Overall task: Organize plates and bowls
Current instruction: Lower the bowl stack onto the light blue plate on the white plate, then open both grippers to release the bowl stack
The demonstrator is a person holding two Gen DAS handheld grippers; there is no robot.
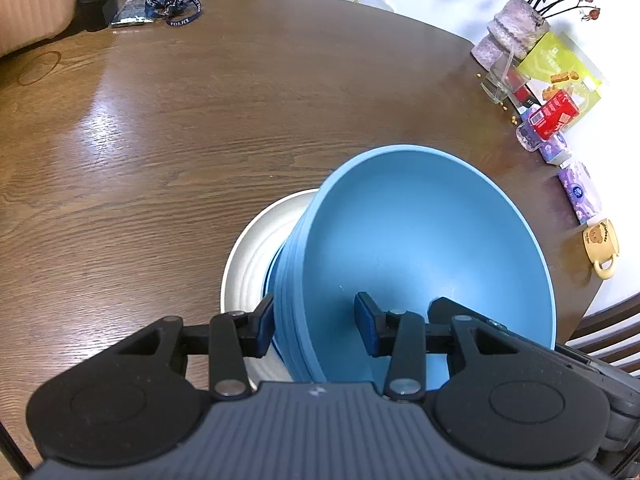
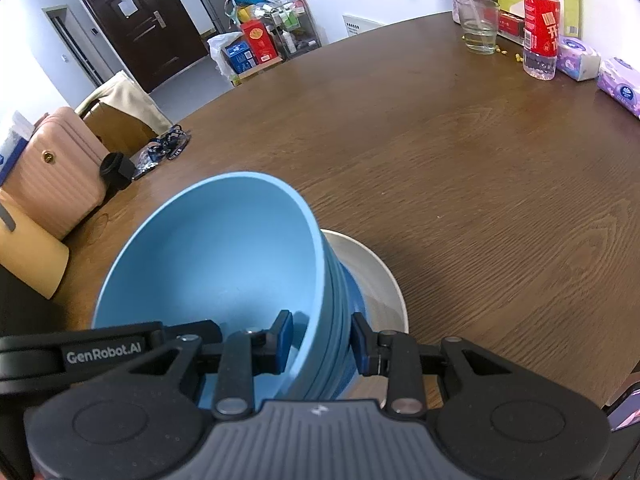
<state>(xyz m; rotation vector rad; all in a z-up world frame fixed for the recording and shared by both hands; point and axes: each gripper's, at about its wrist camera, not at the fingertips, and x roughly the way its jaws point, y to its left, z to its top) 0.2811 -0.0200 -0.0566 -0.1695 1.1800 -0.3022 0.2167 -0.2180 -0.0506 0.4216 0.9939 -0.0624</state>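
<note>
A stack of nested light blue bowls (image 1: 420, 232) stands on a white plate (image 1: 256, 248) on the brown wooden table (image 1: 200, 120). My left gripper (image 1: 314, 326) straddles the stack's left wall, one finger outside and one inside; the jaws stand apart with gaps to the wall. In the right wrist view the blue bowls (image 2: 216, 248) sit on the white plate (image 2: 376, 280). My right gripper (image 2: 322, 342) straddles the stack's right wall the same way, jaws open and not pressing. The other gripper's black body (image 2: 80, 352) shows at the left.
Along the table's right edge stand a vase (image 1: 512, 32), a glass (image 1: 500, 80), a red bottle (image 2: 540, 28), tissue packs (image 1: 580, 192) and a yellow mug (image 1: 602, 246). A lanyard (image 1: 172, 6) and black cup (image 1: 98, 10) lie at the far left. A chair (image 1: 608, 332) is at right.
</note>
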